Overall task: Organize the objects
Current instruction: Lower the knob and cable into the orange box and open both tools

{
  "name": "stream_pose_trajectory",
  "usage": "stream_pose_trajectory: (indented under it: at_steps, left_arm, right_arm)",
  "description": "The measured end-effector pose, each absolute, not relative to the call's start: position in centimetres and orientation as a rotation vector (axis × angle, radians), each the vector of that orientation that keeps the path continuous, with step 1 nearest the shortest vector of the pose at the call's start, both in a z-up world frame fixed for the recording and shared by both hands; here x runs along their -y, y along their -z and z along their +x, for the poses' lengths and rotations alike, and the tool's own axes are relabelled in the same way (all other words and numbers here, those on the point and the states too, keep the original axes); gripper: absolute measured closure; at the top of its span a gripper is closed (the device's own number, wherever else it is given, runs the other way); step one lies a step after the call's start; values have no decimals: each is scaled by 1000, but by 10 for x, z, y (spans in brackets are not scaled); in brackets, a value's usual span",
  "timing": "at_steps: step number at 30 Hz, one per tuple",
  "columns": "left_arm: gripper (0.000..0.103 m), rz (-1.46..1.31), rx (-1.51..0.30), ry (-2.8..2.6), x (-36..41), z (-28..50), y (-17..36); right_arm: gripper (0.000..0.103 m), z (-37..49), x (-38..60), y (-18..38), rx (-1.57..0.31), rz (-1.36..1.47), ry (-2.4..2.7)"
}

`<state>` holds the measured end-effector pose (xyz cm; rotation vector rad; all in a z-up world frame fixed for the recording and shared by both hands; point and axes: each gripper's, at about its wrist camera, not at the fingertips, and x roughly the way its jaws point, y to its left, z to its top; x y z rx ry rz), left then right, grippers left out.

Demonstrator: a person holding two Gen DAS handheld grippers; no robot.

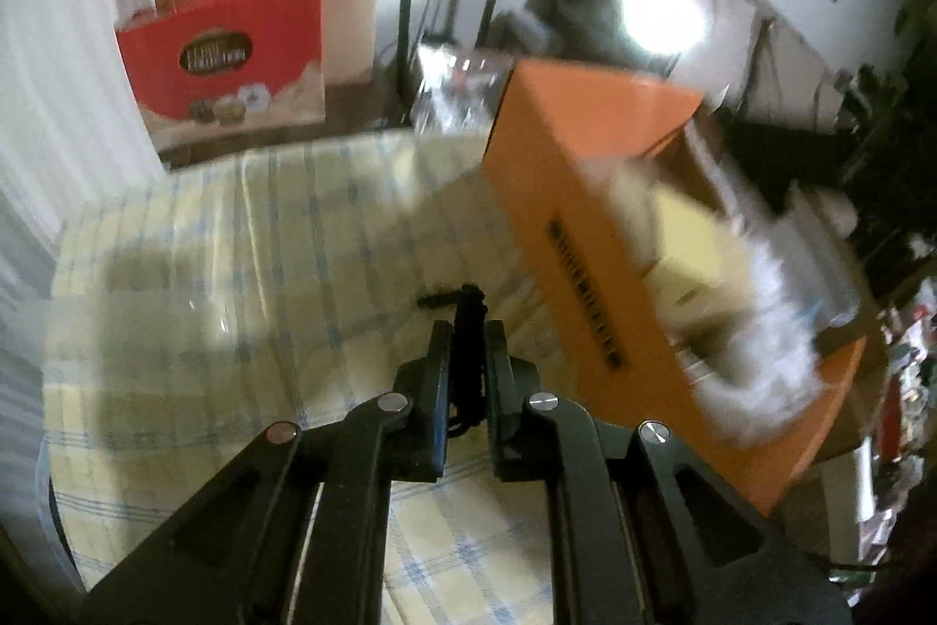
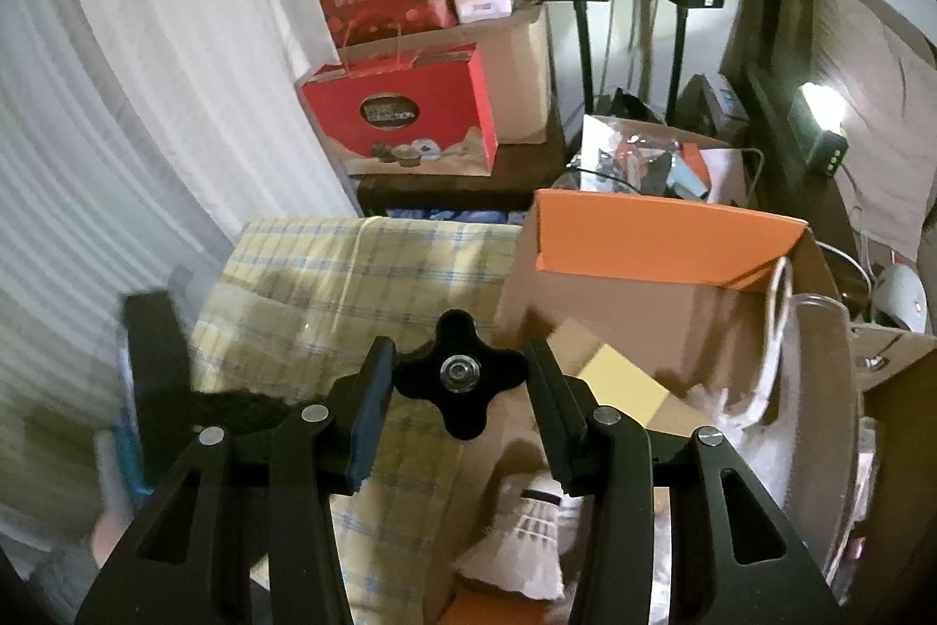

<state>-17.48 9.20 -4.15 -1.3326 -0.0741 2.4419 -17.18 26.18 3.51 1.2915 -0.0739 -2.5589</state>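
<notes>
Clenched on a thin black knotted cord [image 1: 468,332], the left tool [image 1: 468,341] hangs above the yellow plaid surface [image 1: 263,226]. Alongside, the right tool [image 2: 460,361] grasps a black four-lobed plastic knob [image 2: 460,373] beside the open orange cardboard box [image 2: 662,238]. Both pieces appear bound for that box, calling for a short carry, then release.

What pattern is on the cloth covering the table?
Pale yellow plaid with thin blue lines on the cloth; clearest in the left wrist view.
</notes>
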Motion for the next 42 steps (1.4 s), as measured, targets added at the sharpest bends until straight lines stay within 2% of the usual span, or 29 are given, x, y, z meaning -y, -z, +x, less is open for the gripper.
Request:
stream_pose_trajectory:
  at_steps: [8,14,34,36,38,42]
  left_arm:
    - [94,-1162,120,-2428,-107,-155,-31]
    - [94,-1103,114,-2385,-130,-145,-56]
    - [93,-1243,29,-2248,-194,-124,-14]
    - [81,-1256,50,-2245,-191,-125,-12]
    - [59,-1250,70,-2253,-187,-126,-14]
    - [53,-1228,72,-2303,-176,-127,-23]
  right_arm:
    - [57,-157,-289,-42,113,1294,2603]
    - [57,-142,-317,-39,136,1321,2635]
    - [56,-118,-348,10,228,1491,2578]
    - [51,-118,-353,13,290,1487,2572]
    - [49,-117,-357,12,320,1482,2579]
    - [49,-116,-357,5,286,1461,2605]
